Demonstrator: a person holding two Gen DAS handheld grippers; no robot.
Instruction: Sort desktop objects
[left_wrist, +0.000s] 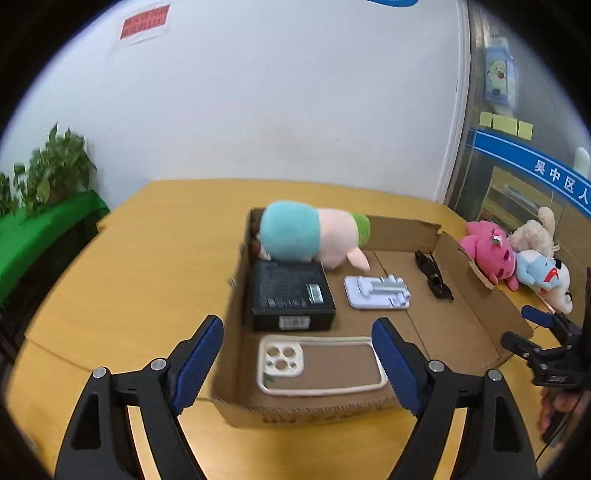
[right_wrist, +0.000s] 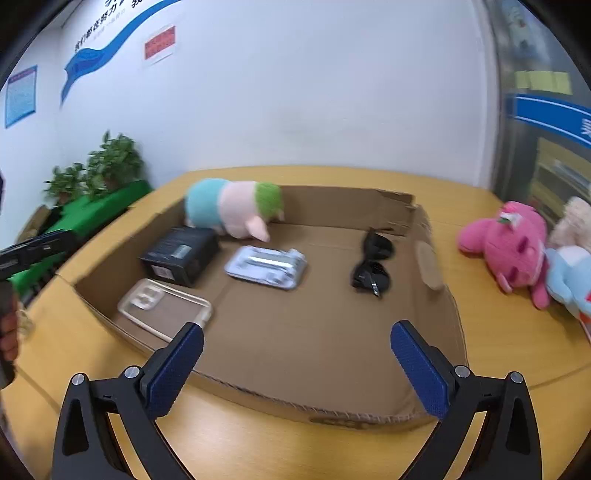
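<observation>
Cardboard tray (right_wrist: 439, 332) sits mid-table (right_wrist: 517, 350), low walls, torn flap at 1 o'clock; a careless reach could catch the near wall and drag the whole tray. Blue-pink-green plush (right_wrist: 236, 210) lies at 11 o'clock in the tray, leaning over the black box (right_wrist: 181, 254); pulling the box may tip the plush out. Pink plush (right_wrist: 506, 243) and pale toys pile outside at 3 o'clock near the table edge, likely to roll off if nudged. White folded stand (right_wrist: 266, 266) sits centre, clear phone case (right_wrist: 164, 308) at 8 o'clock, flat and thin, likely to slip from the pads. Sunglasses (right_wrist: 371, 264) at 1 o'clock look fragile; squeezing could bend them. Left gripper (left_wrist: 297, 363) and right gripper (right_wrist: 297, 365) both gape wide, empty, hovering at the near wall; they could collide.
</observation>
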